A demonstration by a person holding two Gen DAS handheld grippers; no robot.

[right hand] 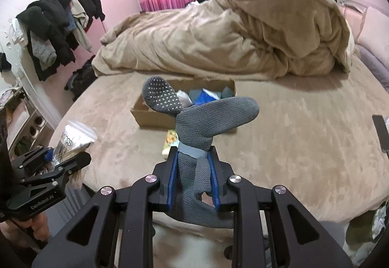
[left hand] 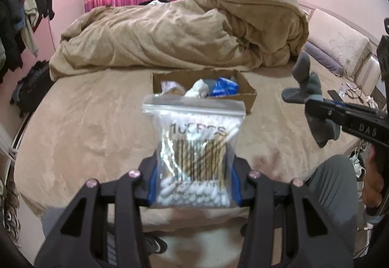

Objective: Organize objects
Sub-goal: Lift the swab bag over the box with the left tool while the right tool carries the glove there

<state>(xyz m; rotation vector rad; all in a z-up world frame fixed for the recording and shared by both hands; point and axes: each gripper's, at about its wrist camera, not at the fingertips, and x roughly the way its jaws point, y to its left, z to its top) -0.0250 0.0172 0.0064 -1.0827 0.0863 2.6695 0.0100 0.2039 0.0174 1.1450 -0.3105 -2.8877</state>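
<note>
I hold two grippers above a tan bed (right hand: 291,141). My left gripper (left hand: 194,180) is closed on one zip bag of cotton swabs (left hand: 194,146), lifted clear of the bed. My right gripper (right hand: 193,170) is closed on grey socks (right hand: 201,122), apparently one banded pair, also lifted. One open cardboard box (right hand: 148,117) sits ahead of both on the bed, already holding a few items: something white, something blue, something grey. One small printed packet (right hand: 170,140) lies just before the box. I judge the sorting partly done: both held items and that packet remain outside.
</note>
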